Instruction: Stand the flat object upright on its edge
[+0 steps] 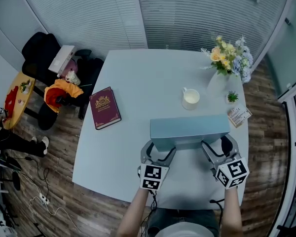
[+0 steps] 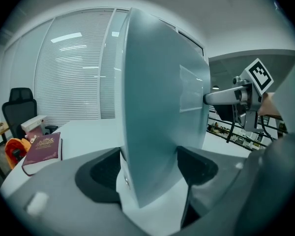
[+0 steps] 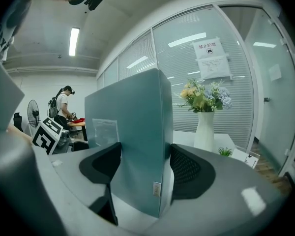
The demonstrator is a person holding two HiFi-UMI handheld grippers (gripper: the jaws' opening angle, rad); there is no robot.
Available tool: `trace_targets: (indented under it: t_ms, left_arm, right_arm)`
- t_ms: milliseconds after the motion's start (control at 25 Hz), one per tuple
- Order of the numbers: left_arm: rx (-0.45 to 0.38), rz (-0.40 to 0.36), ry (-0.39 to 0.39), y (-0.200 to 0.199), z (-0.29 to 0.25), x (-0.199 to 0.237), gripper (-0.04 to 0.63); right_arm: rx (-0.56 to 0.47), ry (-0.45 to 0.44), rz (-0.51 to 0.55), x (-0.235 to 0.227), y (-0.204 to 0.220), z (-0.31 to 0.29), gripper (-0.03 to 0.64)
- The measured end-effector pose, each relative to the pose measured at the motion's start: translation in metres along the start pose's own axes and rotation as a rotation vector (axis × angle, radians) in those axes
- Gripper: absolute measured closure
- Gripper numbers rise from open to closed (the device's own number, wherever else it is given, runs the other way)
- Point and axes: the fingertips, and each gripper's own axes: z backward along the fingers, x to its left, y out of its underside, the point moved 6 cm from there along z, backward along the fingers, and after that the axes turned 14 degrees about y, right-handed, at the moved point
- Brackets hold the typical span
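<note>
Left tool pinching flat teal box at one end | my right tool pinching the other | box on edge over desk

Head view — from high above the table, facing steeply down, most of it in frame. Both gripper views sit low and very close, looking along their jaws at opposite ends of the folder — the part all three share.
</note>
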Motion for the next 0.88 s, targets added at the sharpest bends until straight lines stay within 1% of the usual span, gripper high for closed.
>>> trace_targets:
  t_ms: [160,360,440,640,880]
  left_arm:
    - [0.006,0.0,-0.005,0.002,0.001,-0.002,0.23]
    - [0.005,0.005,-0.011,0.003,0.002,-0.005,0.23]
    - [-0.007,0.01,-0.017,0.002,0.004,-0.006,0.23]
    - [-0.031,0.018,-0.036,0.0,0.011,-0.008,0.226]
    - [-0.075,0.029,-0.052,-0.004,0.021,-0.013,0.226]
  right_arm:
    - [-0.001,0.01,0.01,0.002,0.001,0.003,0.275]
    - [-0.009,0.05,0.033,0.003,0.002,0.006,0.269]
    - [-0.003,0.066,0.025,0.001,0.003,0.007,0.252]
    - [0.014,0.101,0.009,-0.004,0.004,0.011,0.182]
    - [-0.005,0.103,0.005,0.0,0.001,0.018,0.166]
